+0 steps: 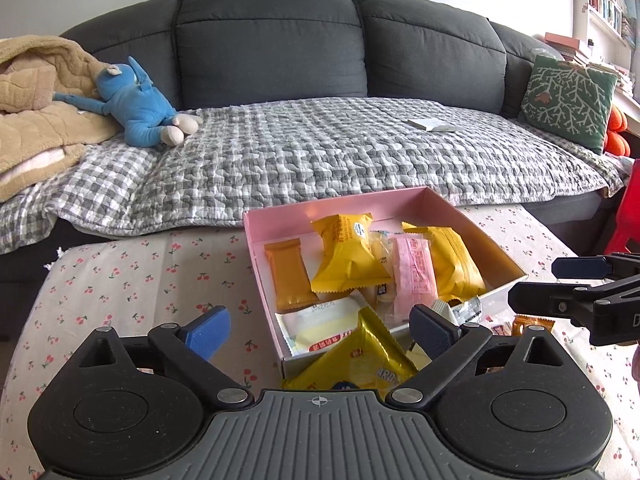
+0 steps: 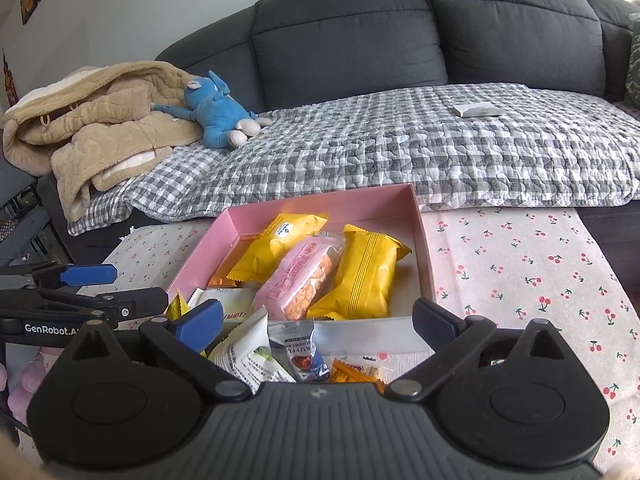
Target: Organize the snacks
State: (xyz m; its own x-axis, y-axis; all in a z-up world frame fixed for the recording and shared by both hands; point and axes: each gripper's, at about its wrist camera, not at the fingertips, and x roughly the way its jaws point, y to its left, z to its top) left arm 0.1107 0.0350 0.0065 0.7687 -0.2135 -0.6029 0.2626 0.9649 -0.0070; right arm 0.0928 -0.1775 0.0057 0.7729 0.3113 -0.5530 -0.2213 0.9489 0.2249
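Observation:
A pink box (image 1: 456,216) stands on the cherry-print tablecloth (image 1: 132,280) and holds several snack packets: yellow ones (image 1: 348,256), a pink one (image 1: 414,276), an orange one (image 1: 288,276) and a white one (image 1: 320,326). A gold packet (image 1: 360,364) lies over the box's near edge, between the wide-apart fingers of my left gripper (image 1: 320,330); the pads do not touch it. My right gripper (image 2: 318,324) is open too, above loose packets (image 2: 300,354) just in front of the pink box (image 2: 424,240). Each gripper shows at the edge of the other's view.
Behind the table stands a dark grey sofa (image 1: 272,40) with a checked quilt (image 1: 320,152). On it lie a blue plush toy (image 1: 136,104), a beige blanket (image 1: 36,96), a green cushion (image 1: 568,100) and a small white box (image 1: 432,123). A red object (image 1: 628,216) is at the right.

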